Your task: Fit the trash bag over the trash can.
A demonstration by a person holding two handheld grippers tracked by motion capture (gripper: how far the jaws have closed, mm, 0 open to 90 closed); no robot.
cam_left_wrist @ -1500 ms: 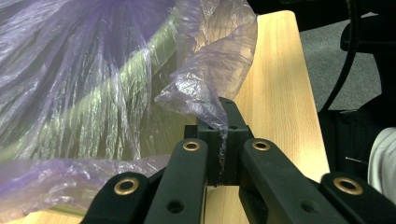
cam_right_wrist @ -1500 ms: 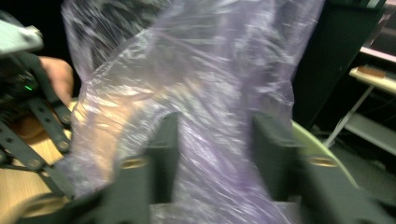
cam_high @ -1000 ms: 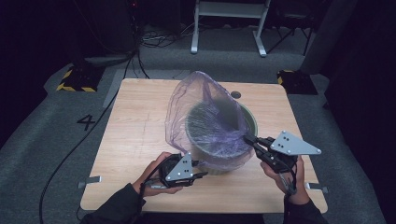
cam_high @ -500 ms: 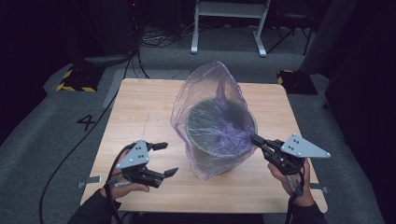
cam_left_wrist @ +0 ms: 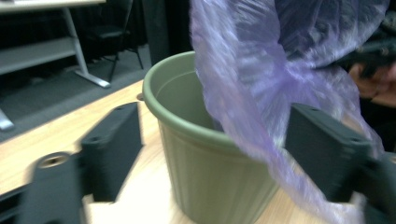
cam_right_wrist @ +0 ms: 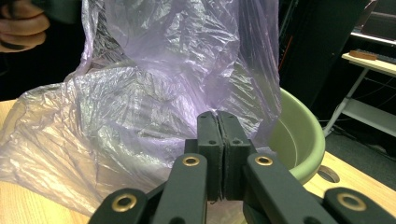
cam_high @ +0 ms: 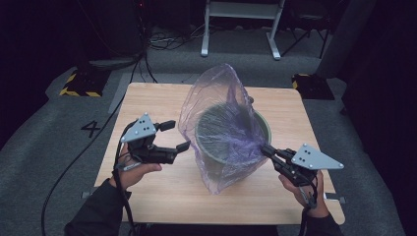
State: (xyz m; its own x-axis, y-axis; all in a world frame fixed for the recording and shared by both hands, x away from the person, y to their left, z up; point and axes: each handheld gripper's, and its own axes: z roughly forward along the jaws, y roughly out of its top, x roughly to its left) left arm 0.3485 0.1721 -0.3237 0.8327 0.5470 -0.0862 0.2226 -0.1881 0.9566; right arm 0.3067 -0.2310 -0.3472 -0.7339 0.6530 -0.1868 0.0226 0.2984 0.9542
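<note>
The only writing that can be read is a black number "4" (cam_high: pixel 91 129) on the grey floor, left of the wooden table (cam_high: pixel 162 194).

A green pot (cam_high: pixel 262 129) stands upright near the middle of the table, and a thin purple plastic bag (cam_high: pixel 219 96) hangs over it, part inside the pot and part falling down its front side to the table top. A small round hole (cam_right_wrist: pixel 328 173) is in the table top just behind the pot.

The right gripper (cam_high: pixel 266 149) has its jaws pressed together on a fold of the bag at the pot's right rim. The left gripper (cam_high: pixel 175 135) is in the air left of the pot, apart from the bag; its jaws stand wide and hold nothing, and they have just been closing a little.

The table is bare in front of the pot and on its left side. The pot is well away from every edge.
</note>
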